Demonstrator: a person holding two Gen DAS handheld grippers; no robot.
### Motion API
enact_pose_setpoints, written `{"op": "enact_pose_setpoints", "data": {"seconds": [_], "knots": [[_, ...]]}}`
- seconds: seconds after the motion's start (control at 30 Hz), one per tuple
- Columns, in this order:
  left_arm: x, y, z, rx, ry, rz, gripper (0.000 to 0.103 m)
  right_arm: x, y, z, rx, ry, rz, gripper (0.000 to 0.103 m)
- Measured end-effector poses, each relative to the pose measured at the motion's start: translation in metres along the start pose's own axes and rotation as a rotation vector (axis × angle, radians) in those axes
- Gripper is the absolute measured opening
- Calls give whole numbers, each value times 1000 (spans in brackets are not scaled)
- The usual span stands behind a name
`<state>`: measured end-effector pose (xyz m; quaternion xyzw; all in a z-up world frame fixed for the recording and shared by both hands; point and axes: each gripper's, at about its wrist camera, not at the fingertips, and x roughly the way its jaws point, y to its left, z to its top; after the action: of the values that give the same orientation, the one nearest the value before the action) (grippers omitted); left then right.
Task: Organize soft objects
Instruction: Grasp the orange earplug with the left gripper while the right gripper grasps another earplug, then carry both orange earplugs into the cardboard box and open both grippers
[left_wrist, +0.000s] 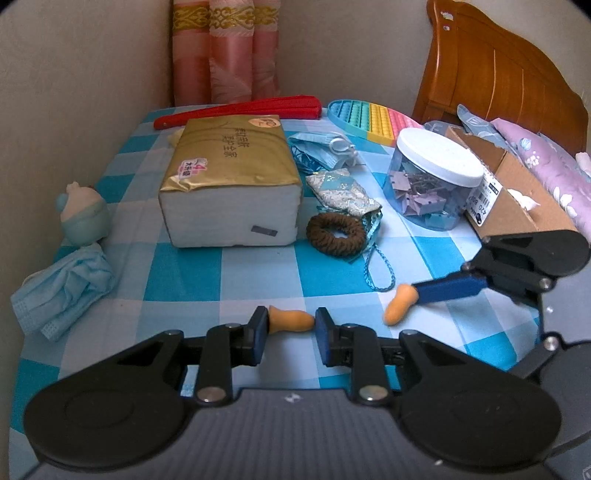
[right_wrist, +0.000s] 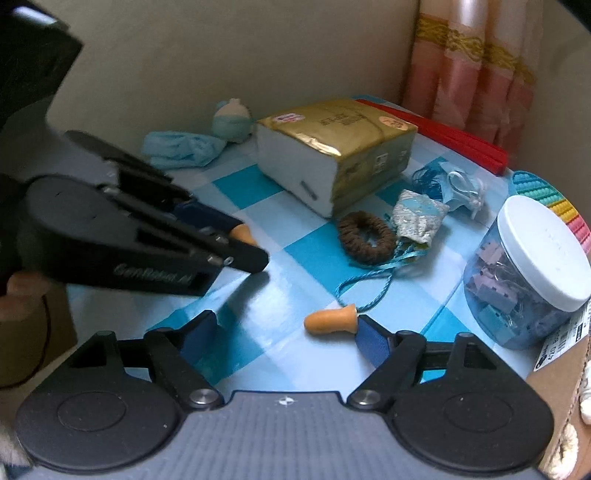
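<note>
Left gripper (left_wrist: 291, 323) fingers pinch an orange earplug (left_wrist: 290, 320). Right gripper (right_wrist: 286, 334) fingers stand wide around a second earplug (right_wrist: 330, 319), one touching it. Only the left view shows the headboard (left_wrist: 495, 70).

Open checked table (left_wrist: 258, 266) lay ahead; tissue pack (left_wrist: 229, 177), hair tie (left_wrist: 334, 234) and clip jar (left_wrist: 432, 177) blocked farther back.
</note>
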<state>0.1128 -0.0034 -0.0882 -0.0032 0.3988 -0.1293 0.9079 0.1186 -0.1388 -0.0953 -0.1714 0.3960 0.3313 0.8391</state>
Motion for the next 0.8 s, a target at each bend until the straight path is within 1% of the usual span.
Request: {"op": "enact_pose_setpoints", "data": {"seconds": [0.07,0.13,0.27,0.37,0.43,0.53,0.6,0.8], "knots": [[0,0,0,-2,-1,1,26,-2,0,0,1,1,8,78],[0,0,0,-4,-1,1,26,-2,-2,1,4,-3,-20,75],[0,0,0,-6,0,2,26,-1,-10,4,52,-10,-44,66],[0,0,0,-8,0,4,26,1,-10,6,56,-18,-70,59],[0,-1,0,-5,0,5,26,2,-10,6,58,-21,-79,58],[1,0,0,-10,2,2,26,4,-11,8,68,-25,-74,47],[1,0,0,-11,3,3,26,4,-12,9,81,-21,-80,34],[-1,-1,1,-5,15,1,26,-3,-12,8,121,-27,-91,33]]}}
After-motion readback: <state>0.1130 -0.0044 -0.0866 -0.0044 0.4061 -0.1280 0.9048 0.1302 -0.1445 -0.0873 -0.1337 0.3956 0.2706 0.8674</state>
